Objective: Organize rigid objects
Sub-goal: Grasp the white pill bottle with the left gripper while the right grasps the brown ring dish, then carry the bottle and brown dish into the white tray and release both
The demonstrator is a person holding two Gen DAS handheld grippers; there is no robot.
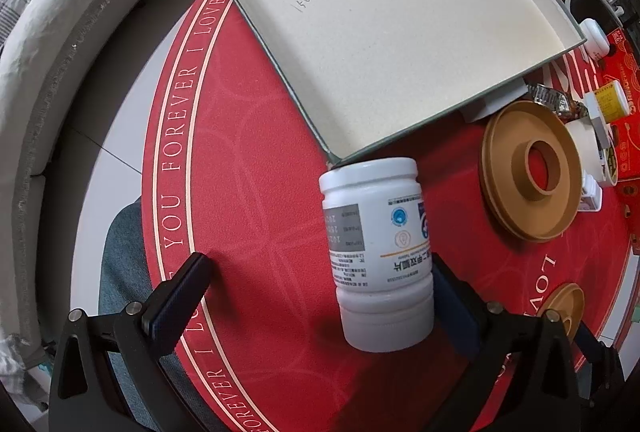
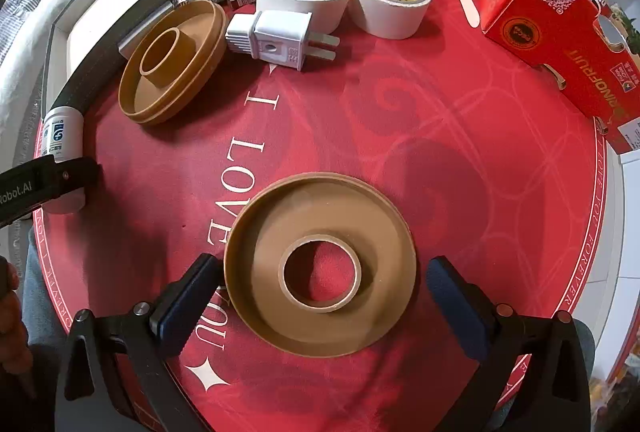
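A round table under a red "I LOVE YOU FOREVER" cloth (image 2: 440, 112) holds an open, shallow grey box (image 1: 256, 28), apparently where items go. The left gripper (image 1: 320, 296), jaws apart, straddles an upright white pill bottle (image 1: 378, 252) at the box's near corner. The right gripper (image 2: 320, 296), jaws apart, brackets a brown flanged spool (image 2: 256, 272), ready to close.

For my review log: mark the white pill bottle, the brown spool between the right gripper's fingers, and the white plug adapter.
white pill bottle (image 1: 378, 248): left wrist view, on its printed label.
brown spool (image 2: 264, 256): right wrist view, on the flat ring floor left of the hub.
white plug adapter (image 2: 280, 36): right wrist view, on its body.
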